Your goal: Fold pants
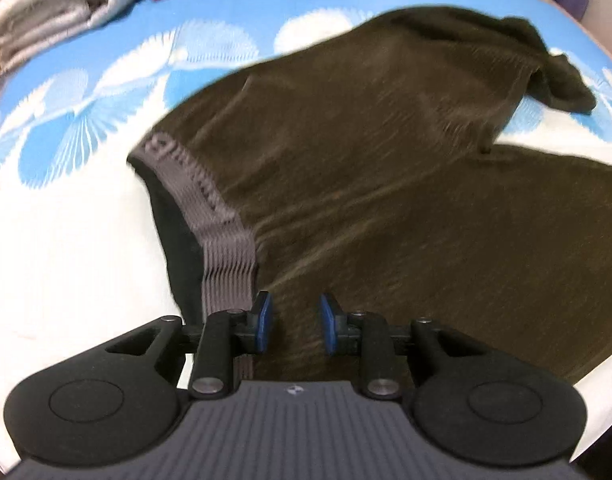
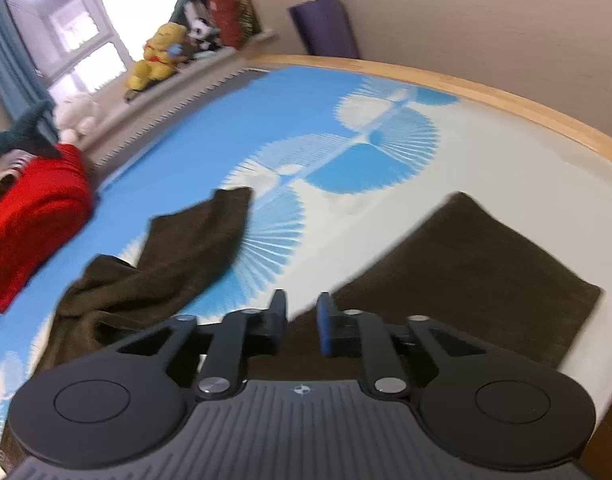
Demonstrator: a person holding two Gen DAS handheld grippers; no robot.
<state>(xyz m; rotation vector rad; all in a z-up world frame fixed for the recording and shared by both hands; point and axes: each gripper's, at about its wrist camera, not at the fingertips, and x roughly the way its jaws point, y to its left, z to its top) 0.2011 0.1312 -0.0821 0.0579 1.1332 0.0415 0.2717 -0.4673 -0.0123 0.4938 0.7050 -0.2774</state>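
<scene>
Left wrist view: one pair of olive-brown pants (image 1: 366, 152) lies spread on the bed (image 1: 65, 220), grey waistband (image 1: 213, 204) toward me, legs running off to the right. One leg end (image 1: 554, 64) looks bunched at the far side. My left tongs (image 1: 295, 322) hover just over the fabric beside the waistband, blue pads (image 1: 264, 320) apart, nothing between them. Right wrist view: right tongs (image 2: 301, 322) also apart, empty, low over the cloth near the crotch; two legs count out here, a crumpled one (image 2: 153, 272) at left and a flat one (image 2: 466, 276) at right, sheet showing between.

Judging by this, no fold made yet; I'm at the pre-grasp step. Next move prob needs both tongs to pinch one edge, waist and leg, then carry it over so one leg stacks on the other. Crumpled leg wants smoothing first.

Around them: one red garment (image 2: 33, 216), one pale folded item (image 1: 53, 4), several plush toys (image 2: 157, 56) on the sill; frames are blurry.
</scene>
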